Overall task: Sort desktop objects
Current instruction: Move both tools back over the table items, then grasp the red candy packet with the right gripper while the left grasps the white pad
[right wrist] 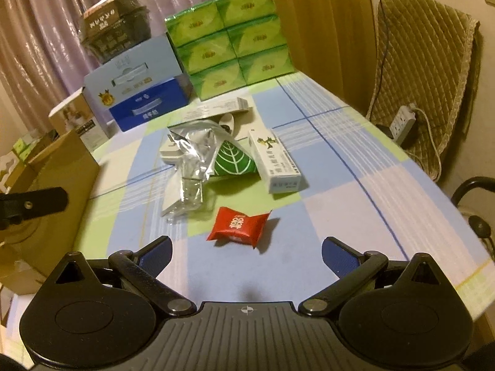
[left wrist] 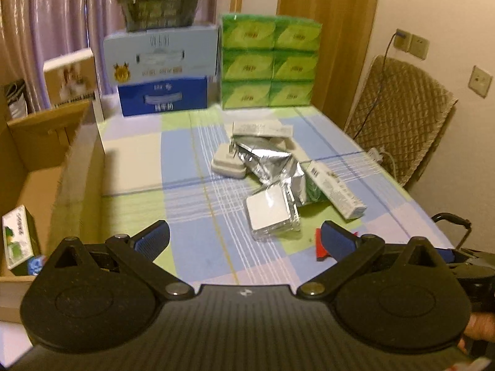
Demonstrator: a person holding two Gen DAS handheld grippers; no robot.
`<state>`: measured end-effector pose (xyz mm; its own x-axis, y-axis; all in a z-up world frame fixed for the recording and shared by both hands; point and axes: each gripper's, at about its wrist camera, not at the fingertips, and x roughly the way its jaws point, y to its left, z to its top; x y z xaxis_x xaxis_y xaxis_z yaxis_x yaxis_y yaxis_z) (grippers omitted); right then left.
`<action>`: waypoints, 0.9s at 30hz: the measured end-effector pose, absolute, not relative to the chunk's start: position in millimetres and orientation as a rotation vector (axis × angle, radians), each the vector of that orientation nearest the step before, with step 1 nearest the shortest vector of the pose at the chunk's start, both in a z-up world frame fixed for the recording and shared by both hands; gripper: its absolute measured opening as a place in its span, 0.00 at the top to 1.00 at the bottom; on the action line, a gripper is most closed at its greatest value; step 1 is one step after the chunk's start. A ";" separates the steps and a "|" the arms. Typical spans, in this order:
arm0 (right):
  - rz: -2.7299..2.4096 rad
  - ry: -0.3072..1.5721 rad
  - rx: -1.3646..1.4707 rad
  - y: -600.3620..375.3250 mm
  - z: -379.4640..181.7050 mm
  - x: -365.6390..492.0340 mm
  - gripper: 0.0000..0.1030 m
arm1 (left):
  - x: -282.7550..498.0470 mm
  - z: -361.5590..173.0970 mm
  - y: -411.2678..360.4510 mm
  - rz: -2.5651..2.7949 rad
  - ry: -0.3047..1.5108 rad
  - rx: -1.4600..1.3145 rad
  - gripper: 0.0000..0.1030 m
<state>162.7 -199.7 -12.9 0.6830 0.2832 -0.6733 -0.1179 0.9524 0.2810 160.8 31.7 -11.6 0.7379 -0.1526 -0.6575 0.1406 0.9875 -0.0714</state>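
Both tools are spread wide and hold nothing. The right tool [right wrist: 246, 255] hovers just short of the red packet [right wrist: 238, 226], which lies alone on the bench [right wrist: 386, 204], nearest of all the loose items. The likely step is picking up this packet: centre it between the pads, lower until both fingers flank its crimped middle, then press together gently, since the wrapper looks soft and slippery. The left tool [left wrist: 246, 241] hovers beside the cardboard box [left wrist: 77, 167] at the bench's left edge, the likely destination. Farther off, a foil bag [right wrist: 193, 151], a green leaf pouch [right wrist: 235, 160] and a white carton [right wrist: 278, 160] lie touching in a pile.
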 end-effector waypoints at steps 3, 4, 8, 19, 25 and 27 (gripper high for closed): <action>0.225 0.791 0.201 -191.8 -27.2 171.7 0.13 | 177.3 -30.8 27.2 -0.169 0.755 0.007 0.01; 0.222 0.794 0.199 -190.1 -31.9 175.1 0.13 | 181.8 -35.7 26.2 -0.171 0.764 0.012 0.01; 0.214 0.803 0.185 -183.9 -48.1 188.2 0.14 | 200.6 -53.4 24.2 -0.172 0.778 0.017 0.01; 0.191 0.782 0.133 -159.7 -61.5 208.2 0.27 | 225.0 -76.5 31.6 -0.164 0.806 -0.043 0.01; 0.153 0.773 0.073 -145.7 -69.2 216.2 0.32 | 231.3 -84.5 30.5 -0.158 0.826 -0.049 0.01; 0.145 0.764 0.039 -143.6 -70.1 217.0 0.44 | 233.9 -87.8 31.1 -0.157 0.837 -0.056 0.01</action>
<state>217.0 -143.6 -70.1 0.7123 0.1448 -0.6868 -0.1169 0.9893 0.0874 233.9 31.1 -87.8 0.6591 -0.1604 -0.7348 0.1161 0.9870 -0.1113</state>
